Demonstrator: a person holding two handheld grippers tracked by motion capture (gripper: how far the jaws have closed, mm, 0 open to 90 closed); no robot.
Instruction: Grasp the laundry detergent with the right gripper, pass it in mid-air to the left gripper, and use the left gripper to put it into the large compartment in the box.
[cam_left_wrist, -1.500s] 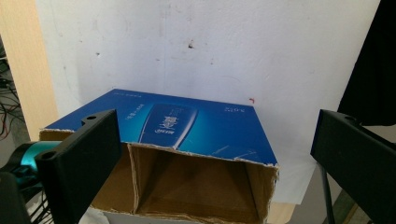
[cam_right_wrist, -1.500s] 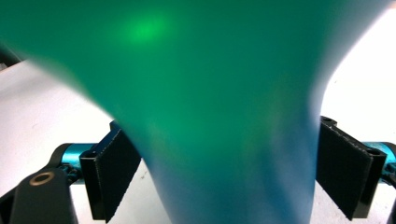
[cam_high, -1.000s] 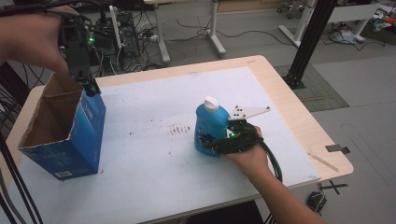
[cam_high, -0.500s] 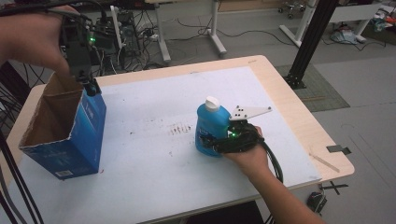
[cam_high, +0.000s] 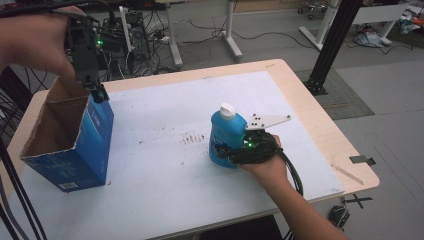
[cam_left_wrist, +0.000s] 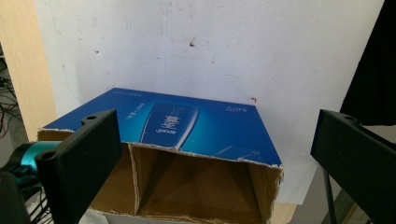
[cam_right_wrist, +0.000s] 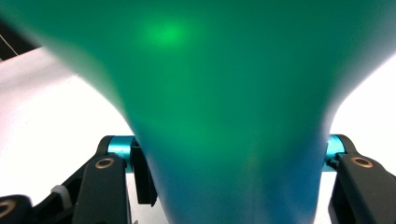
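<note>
On the white table (cam_high: 165, 190), right gripper (cam_high: 235, 152) closing onto the blue bottle (cam_high: 226, 137) between its jaws

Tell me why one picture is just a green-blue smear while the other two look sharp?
In the right hand-held gripper view the bottle sits between the jaws, too close to focus, with a soft green glare spot on it. The high view shows the same bottle crisply. The left gripper view keeps the blue box in focus under even light.

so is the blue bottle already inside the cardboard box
No, the blue bottle stands upright on the white table, apart from the open box at the left edge.
</note>
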